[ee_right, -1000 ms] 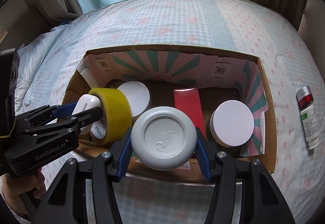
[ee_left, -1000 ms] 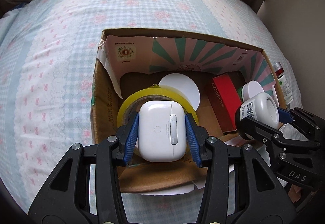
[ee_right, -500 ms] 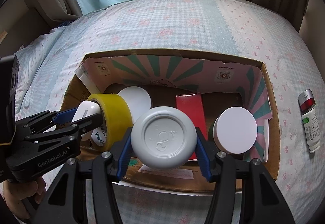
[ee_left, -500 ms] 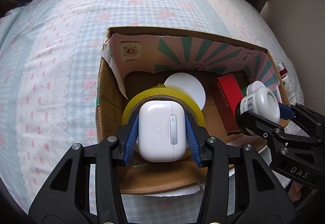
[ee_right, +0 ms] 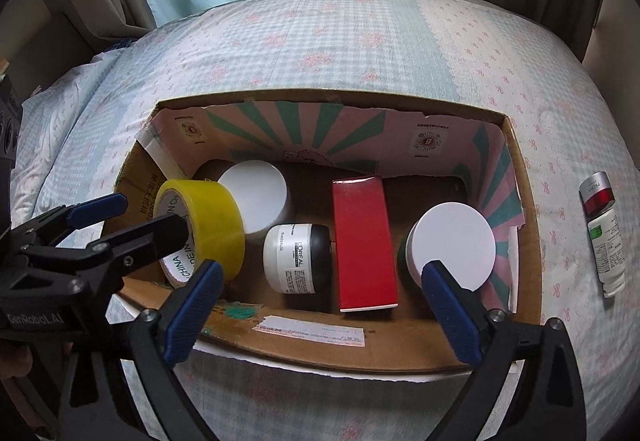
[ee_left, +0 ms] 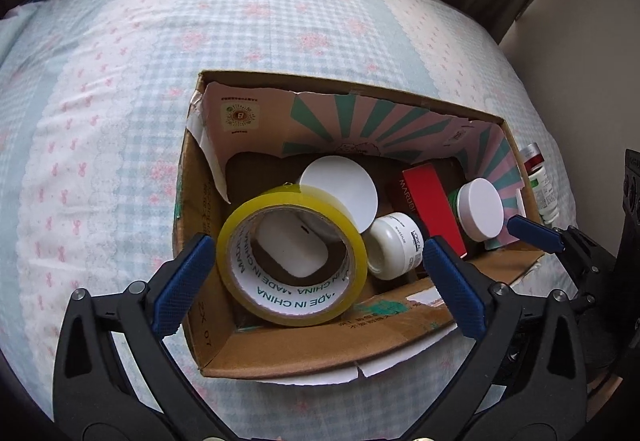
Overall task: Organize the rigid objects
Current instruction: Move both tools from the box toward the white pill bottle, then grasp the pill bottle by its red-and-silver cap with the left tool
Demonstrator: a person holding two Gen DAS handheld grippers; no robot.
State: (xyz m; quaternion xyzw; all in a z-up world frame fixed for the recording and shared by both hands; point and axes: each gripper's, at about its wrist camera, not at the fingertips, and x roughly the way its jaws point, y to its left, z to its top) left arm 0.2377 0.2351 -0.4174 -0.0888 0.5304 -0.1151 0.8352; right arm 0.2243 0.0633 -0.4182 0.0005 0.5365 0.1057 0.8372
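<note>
An open cardboard box (ee_left: 304,355) (ee_right: 320,351) lies on the bed. Inside it, a white earbud case (ee_left: 292,247) rests within the yellow tape roll (ee_left: 292,293) (ee_right: 208,225). A white L'Oreal jar (ee_left: 396,245) (ee_right: 298,259) lies on its side beside the roll. A red carton (ee_left: 434,209) (ee_right: 364,241) and two white-lidded jars (ee_left: 480,215) (ee_right: 452,245), (ee_left: 340,189) (ee_right: 256,201) are also in the box. My left gripper (ee_left: 316,281) is open and empty over the roll. My right gripper (ee_right: 320,305) is open and empty over the box's near wall.
A small bottle with a red band (ee_right: 604,233) (ee_left: 538,177) lies on the checked bedspread right of the box. Curtains hang behind the bed on both sides. A wall stands at the far right.
Both grippers opened. The earbud case dropped into the tape roll and the L'Oreal jar dropped into the box beside it. Both grippers drew back and up.
</note>
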